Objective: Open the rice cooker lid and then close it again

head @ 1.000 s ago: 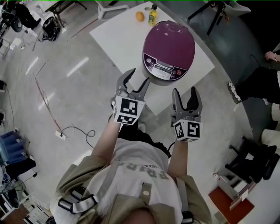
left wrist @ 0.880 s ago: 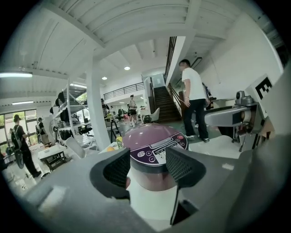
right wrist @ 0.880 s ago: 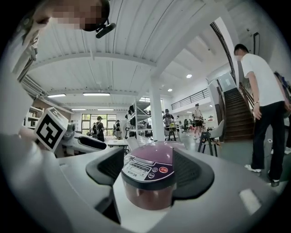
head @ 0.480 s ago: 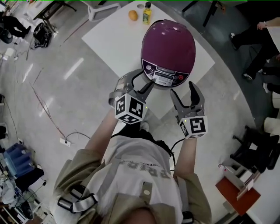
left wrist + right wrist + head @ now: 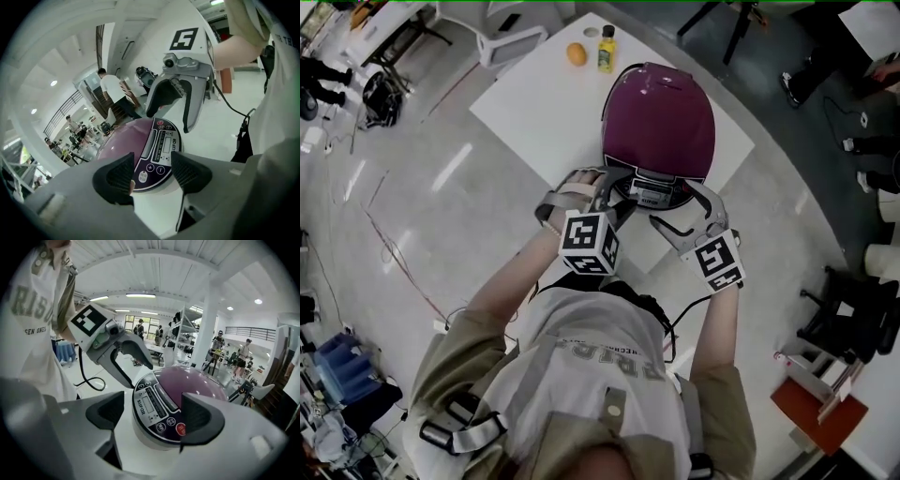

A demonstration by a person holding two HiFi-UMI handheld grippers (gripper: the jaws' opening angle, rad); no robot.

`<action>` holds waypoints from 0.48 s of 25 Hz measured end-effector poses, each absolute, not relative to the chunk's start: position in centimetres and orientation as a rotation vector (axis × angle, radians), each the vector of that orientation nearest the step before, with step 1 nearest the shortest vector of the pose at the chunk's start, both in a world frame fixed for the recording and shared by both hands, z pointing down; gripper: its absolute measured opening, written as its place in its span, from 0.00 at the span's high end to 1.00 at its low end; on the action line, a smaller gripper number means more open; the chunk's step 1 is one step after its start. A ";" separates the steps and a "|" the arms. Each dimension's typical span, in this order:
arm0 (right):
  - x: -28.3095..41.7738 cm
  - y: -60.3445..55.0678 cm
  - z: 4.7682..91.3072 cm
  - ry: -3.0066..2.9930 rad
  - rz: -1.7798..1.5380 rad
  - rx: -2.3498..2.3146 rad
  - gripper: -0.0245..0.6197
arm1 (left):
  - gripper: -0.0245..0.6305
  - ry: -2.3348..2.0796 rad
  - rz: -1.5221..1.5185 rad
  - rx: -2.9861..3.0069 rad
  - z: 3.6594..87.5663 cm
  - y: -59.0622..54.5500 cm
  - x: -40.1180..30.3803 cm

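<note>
A purple-lidded rice cooker point(image 5: 658, 122) stands on the white table point(image 5: 534, 103) with its lid down and its control panel point(image 5: 651, 192) facing me. My left gripper point(image 5: 598, 185) is open just in front of the panel's left side, with nothing between its pads point(image 5: 115, 177). My right gripper point(image 5: 682, 204) is at the panel's right side; its jaws have just been opening and hold nothing. In the left gripper view the panel point(image 5: 157, 154) lies just beyond the jaws, and the right gripper point(image 5: 176, 101) hangs over it. In the right gripper view the cooker point(image 5: 185, 390) fills the gap ahead.
An orange point(image 5: 576, 53) and a small yellow bottle point(image 5: 606, 49) stand at the table's far edge. Chairs and a person's legs point(image 5: 825, 89) surround the table. A cable point(image 5: 394, 253) trails on the floor at left, and a red box point(image 5: 816, 412) lies at lower right.
Both grippers have moved forward and down to the cooker's front panel and rolled inward. The right jaws stand wider than before.
</note>
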State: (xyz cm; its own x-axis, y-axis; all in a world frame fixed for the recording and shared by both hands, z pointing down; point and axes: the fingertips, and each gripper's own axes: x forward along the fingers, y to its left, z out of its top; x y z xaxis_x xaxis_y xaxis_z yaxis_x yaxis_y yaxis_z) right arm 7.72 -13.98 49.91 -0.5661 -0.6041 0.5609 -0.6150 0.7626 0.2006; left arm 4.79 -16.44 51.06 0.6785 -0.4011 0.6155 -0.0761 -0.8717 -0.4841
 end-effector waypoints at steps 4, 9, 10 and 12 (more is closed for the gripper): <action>7.8 -14.0 51.6 -2.226 0.010 0.797 0.39 | 0.57 0.248 -1.103 -2.428 51.6 -16.3 5.6; 8.0 -13.9 53.0 -2.152 -0.010 0.666 0.38 | 0.56 0.154 -1.183 -2.381 52.5 -16.0 6.5; 7.9 -13.8 53.2 -2.149 -0.009 0.642 0.38 | 0.54 0.145 -1.197 -2.382 52.8 -15.9 6.7; 7.7 -13.7 53.6 -2.143 -0.005 0.597 0.38 | 0.54 0.146 -1.226 -2.382 53.2 -15.8 6.9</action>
